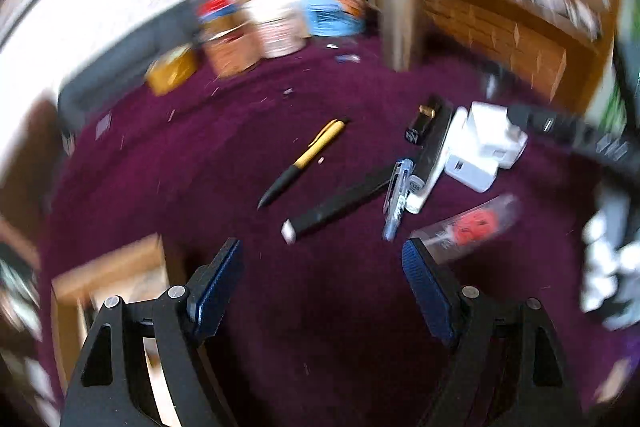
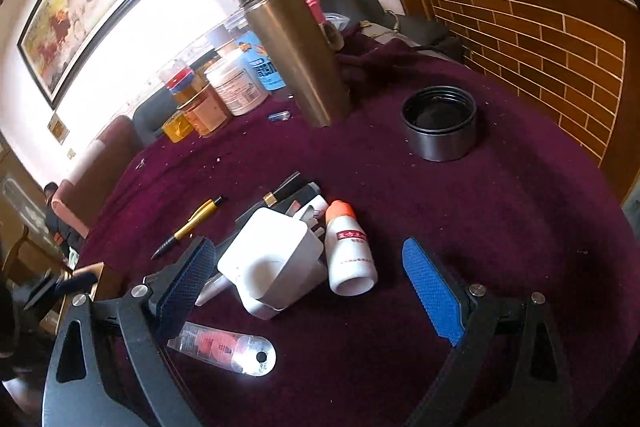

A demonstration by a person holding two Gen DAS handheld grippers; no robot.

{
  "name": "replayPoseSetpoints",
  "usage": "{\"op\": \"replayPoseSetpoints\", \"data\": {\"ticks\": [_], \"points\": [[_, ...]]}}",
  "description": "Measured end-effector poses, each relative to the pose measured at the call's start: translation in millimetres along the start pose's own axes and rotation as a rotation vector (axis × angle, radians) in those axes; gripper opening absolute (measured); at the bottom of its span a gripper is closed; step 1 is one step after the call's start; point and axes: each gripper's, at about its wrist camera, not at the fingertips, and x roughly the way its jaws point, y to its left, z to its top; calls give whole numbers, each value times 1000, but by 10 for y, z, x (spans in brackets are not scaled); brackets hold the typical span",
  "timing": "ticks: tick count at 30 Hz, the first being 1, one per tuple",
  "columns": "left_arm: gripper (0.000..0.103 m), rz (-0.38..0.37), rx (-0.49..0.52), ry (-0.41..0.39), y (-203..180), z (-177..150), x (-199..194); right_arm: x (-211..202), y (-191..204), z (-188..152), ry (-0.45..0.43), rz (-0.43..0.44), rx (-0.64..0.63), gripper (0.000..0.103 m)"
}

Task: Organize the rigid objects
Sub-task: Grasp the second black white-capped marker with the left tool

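Landmark: the white charger block (image 2: 276, 263) lies on the purple-clothed surface (image 2: 500, 227), in the middle of a loose heap.
Heap: a white bottle with an orange cap (image 2: 348, 251) lies on its side just beside the charger block; a black-and-gold pen (image 2: 188, 227) lies apart from it on the far left; a clear packet with red contents (image 2: 222, 345) lies on the near side of it; a blue-tinted clear pen (image 1: 396, 199) and a black stick with a white tip (image 1: 336, 207) lie near it.
Farther off: a steel flask (image 2: 296, 55) stands upright beyond the charger block, and a round black lid (image 2: 440, 123) sits open side up to the flask's right.
Left gripper (image 1: 322, 287): jaws apart, nothing between them, hanging over bare cloth short of the heap.
Right gripper (image 2: 308, 287): jaws wide apart, straddling the charger block and bottle, pressing on neither.
Progress: judged early; the objects lie jumbled at mixed angles, none lined up or grouped.
Left to do: likely pick each piece out and set it in order.
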Motion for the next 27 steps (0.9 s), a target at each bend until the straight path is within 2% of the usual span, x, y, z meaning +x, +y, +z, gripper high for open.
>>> {"op": "replayPoseSetpoints", "data": {"ticks": [2,5,7,8,9,10,12,16,19,22,24,26,27], "points": [[75,42,90,17,-92,111,225,16,-2,-3,2,2,-7,95],[69,17,106,48,-88,213,462,31,-2,-14,5,4,-9,95],[53,-36,69,68,-53,260,532,41,-20,-19,14,8,0,95],[30,-76,42,98,-43,257,569,56,-24,-22,21,10,4,95],[15,-92,30,113,-36,227,567,75,-31,-26,29,13,8,95],[12,-114,30,126,-40,181,551,94,-40,-32,44,18,16,95],[11,-116,30,125,-55,82,460,103,-47,-39,54,19,23,95],[11,-178,-62,132,30,-181,193,101,-57,-50,59,25,30,95],[12,-151,-108,138,33,-311,87,112,-45,-54,66,29,29,95],[20,-109,-101,150,-45,-306,174,120,-29,-61,68,22,20,95],[37,-72,-95,130,-109,-241,213,112,-25,-60,61,13,14,95],[39,-68,-117,116,-109,-182,281,100,-31,-61,53,5,11,95],[36,-76,-136,111,-105,-181,288,98,-32,-58,49,1,8,95]]}}
